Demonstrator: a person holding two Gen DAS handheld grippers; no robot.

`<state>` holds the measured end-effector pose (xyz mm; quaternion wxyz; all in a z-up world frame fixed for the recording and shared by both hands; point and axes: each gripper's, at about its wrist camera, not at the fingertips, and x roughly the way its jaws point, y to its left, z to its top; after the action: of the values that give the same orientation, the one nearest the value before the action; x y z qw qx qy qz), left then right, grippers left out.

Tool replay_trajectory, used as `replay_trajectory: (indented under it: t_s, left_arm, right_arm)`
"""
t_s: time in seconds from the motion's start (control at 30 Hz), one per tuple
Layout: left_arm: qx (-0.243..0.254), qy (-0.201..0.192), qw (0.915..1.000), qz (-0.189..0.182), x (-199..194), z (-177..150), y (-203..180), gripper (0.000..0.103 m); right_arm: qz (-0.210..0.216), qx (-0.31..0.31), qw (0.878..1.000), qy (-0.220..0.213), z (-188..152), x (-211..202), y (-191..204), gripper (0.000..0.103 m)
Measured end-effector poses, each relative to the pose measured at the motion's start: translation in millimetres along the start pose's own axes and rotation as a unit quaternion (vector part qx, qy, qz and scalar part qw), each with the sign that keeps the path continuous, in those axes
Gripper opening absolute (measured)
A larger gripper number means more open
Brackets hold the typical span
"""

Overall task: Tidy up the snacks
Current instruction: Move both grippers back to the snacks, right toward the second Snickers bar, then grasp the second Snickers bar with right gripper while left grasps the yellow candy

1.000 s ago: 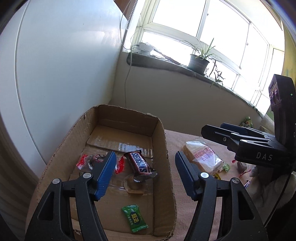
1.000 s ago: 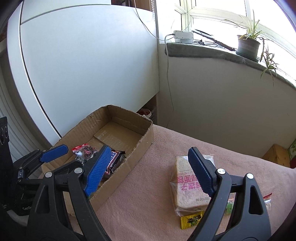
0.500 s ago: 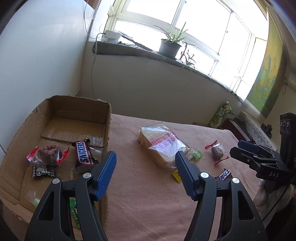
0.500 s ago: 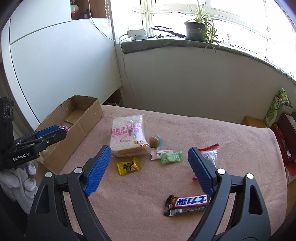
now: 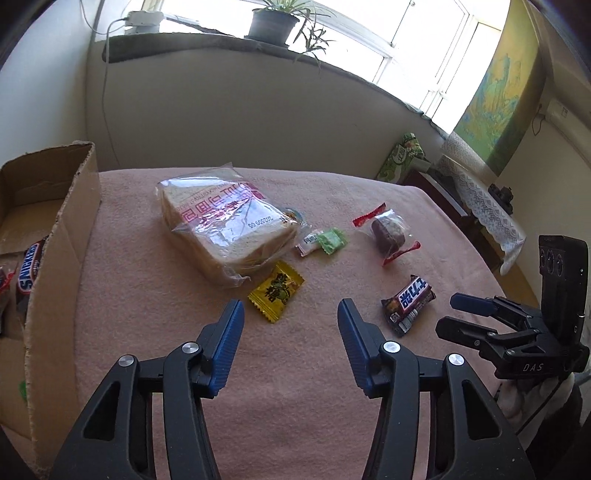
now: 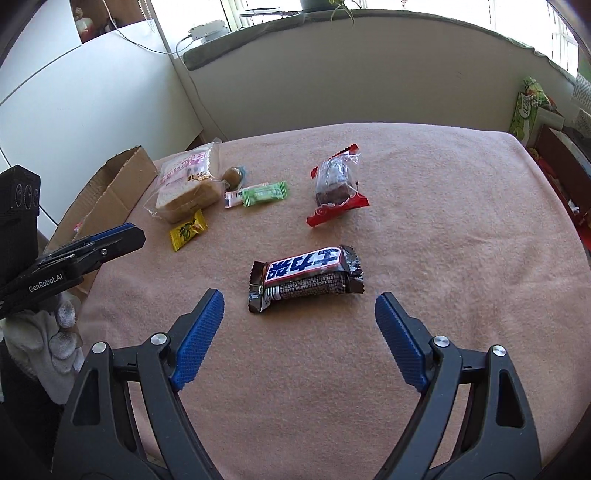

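Observation:
Snacks lie on a pink cloth. My left gripper hovers just short of a yellow candy; its jaws are closing with nothing between them. A bag of sliced bread lies beyond it, with a green candy and a red-ended cake wrapper to the right. My right gripper stands open just short of a brown chocolate bar, which lies crosswise in line with the gap between the fingers. The cardboard box at the left holds a Snickers bar.
A low wall with a windowsill and a potted plant runs behind the table. Green packaging and a cloth-covered cabinet stand off the right edge. A gloved hand holds the left gripper at the left of the right wrist view.
Both grippers swung right, away from the box and over the loose snacks, and dipped toward the cloth. The left jaws narrowed. The chocolate bar now lies right in front of the right gripper.

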<state>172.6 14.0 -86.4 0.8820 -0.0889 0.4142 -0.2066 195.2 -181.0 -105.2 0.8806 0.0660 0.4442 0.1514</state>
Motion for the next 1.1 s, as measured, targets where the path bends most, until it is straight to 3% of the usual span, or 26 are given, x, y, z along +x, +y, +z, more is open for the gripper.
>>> replay_trajectory:
  t_s: [0.1,0.23,0.4,0.63,0.9,1.0,1.1]
  left_arm:
    - [0.005,0.024,0.9997,-0.008,11.3,0.6,-2.0,0.043]
    - [0.026,0.034,0.9988,0.025,22.9,1.9,-4.1,0.043]
    - [0.033,0.039,0.9981,0.033,28.5,9.4,-0.6,0.043]
    - [0.063,0.055,0.9957,0.040,42.3,15.6,-6.1,0.043]
    - [0.110,0.070,0.9910,0.030,47.1,9.2,-22.3,0.043]
    - [0.122,0.073,0.9896,0.020,45.7,6.0,-28.9,0.043]
    - [0.137,0.069,0.9876,0.036,46.7,5.3,-32.7,0.045]
  right_arm:
    - [0.009,0.002,1.000,0.014,-3.6,6.1,1.4,0.076]
    - [0.024,0.013,0.999,0.028,-2.3,14.1,-1.2,0.075]
    - [0.027,0.023,0.999,0.032,5.9,25.2,-4.4,0.075]
    - [0.008,0.018,0.999,0.031,24.4,41.5,-5.9,0.075]
    - [-0.046,-0.042,0.998,0.023,29.8,58.0,18.4,0.075]
    - [-0.056,-0.057,0.997,0.021,27.7,58.3,21.8,0.068]
    - [-0.051,-0.063,0.996,0.022,27.0,56.1,18.4,0.065]
